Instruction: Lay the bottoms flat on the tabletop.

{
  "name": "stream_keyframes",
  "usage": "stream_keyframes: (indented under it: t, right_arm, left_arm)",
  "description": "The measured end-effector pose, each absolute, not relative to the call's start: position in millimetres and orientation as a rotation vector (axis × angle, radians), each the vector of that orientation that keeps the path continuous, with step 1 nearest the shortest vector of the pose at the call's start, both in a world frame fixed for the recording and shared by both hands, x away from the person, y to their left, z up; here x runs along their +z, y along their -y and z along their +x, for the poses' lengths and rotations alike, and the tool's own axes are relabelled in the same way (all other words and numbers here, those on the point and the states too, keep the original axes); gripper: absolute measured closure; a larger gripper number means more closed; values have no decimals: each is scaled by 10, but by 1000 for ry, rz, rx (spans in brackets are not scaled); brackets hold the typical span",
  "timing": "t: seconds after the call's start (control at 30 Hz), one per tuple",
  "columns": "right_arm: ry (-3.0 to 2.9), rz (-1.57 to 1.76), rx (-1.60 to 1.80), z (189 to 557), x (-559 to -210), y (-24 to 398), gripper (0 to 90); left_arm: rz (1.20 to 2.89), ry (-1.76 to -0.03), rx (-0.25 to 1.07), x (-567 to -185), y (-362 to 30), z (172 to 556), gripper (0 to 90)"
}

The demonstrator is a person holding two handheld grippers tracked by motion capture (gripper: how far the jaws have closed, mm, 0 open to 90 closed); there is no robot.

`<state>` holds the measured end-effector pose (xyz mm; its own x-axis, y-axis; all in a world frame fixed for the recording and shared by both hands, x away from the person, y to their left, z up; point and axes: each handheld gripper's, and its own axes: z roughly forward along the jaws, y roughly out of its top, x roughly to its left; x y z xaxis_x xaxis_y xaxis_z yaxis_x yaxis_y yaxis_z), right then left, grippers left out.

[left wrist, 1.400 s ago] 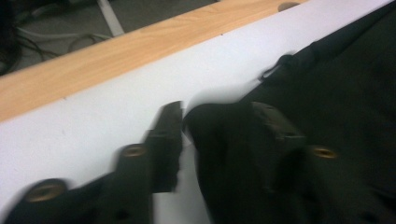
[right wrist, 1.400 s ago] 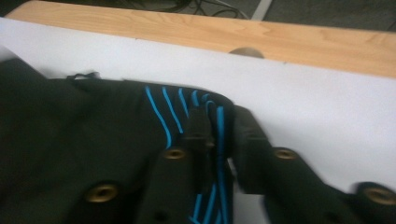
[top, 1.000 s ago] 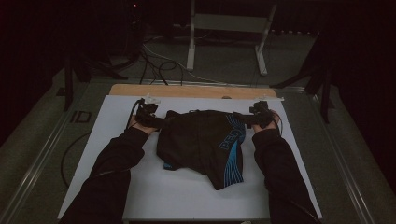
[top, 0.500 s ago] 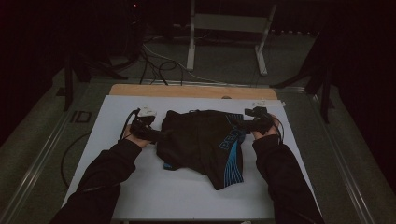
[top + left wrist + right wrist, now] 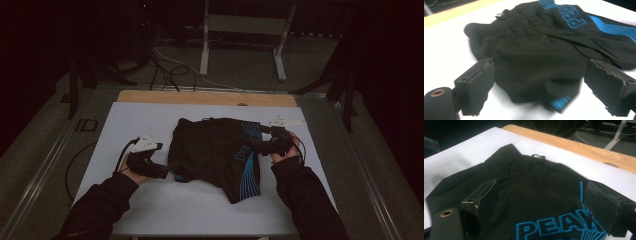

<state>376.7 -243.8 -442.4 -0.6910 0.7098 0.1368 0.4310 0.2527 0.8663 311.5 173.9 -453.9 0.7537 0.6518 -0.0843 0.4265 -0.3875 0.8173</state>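
- A pair of black fabric shorts with blue stripes and lettering (image 5: 220, 152) lies rumpled at the middle of my white-topped bench (image 5: 150, 117).
- My left claw (image 5: 162, 172) sits at the shorts' eight o'clock edge; its jaws have just been narrowing yet stand apart, gripping nothing.
- My right claw (image 5: 256, 146) rests at three o'clock, gaping over cloth, not pinching.
- I judge I'm between grips, flattening or folding; next, each claw must close on an edge.
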Motion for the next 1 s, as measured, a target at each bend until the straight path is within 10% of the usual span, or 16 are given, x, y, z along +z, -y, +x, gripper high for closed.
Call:
stream_keyframes:
  t: [0.77,1.0]
  right_arm:
    - [-2305,1036,1392,3401,-4615,2483,135]
    - [-2309,1037,1395,3403,-4623,2485,135]
  left_arm:
    - [2289,-695,304,-5206,-1511,2939,505]
    - [2288,-630,355,-5057,-1482,2883,857]
